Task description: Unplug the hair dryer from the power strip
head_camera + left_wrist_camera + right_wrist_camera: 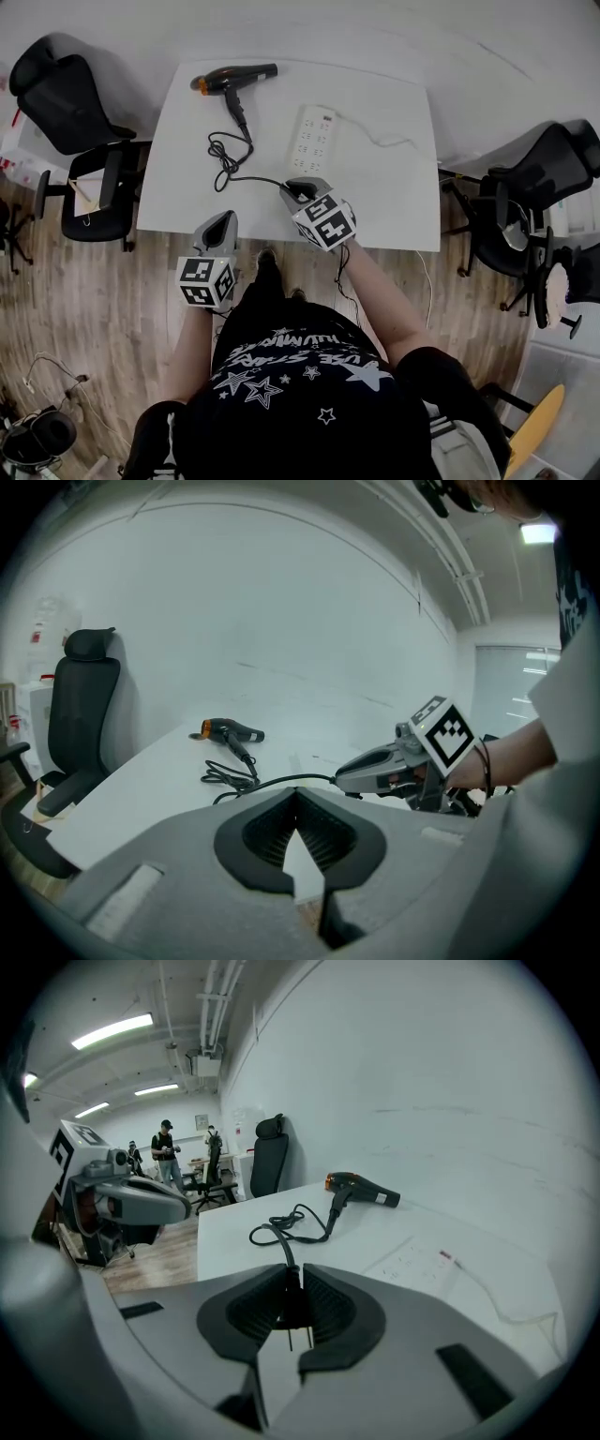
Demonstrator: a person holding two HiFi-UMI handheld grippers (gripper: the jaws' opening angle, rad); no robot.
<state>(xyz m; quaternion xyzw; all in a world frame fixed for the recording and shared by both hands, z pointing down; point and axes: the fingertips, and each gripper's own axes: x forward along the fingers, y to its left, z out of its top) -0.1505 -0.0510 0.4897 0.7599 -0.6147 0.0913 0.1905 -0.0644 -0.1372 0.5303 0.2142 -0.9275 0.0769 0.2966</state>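
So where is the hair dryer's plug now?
The plug sits clamped in the right gripper, over the table's near side in the head view, clear of the power strip.

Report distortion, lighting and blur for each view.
Head view: fisheye bows the table edges; light even, shadows soft. Left gripper view: dark round vignette, ceiling lamp glares top right, near jaws soft. Right gripper view: same vignette, bright ceiling strips; plug clear between the jaws.

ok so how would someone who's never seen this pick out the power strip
Start at the white table in front of the person. On its far half, near the middle, lies the power strip. It is the flat white block with rows of sockets, right of the black hair dryer and its dark coiled cable.
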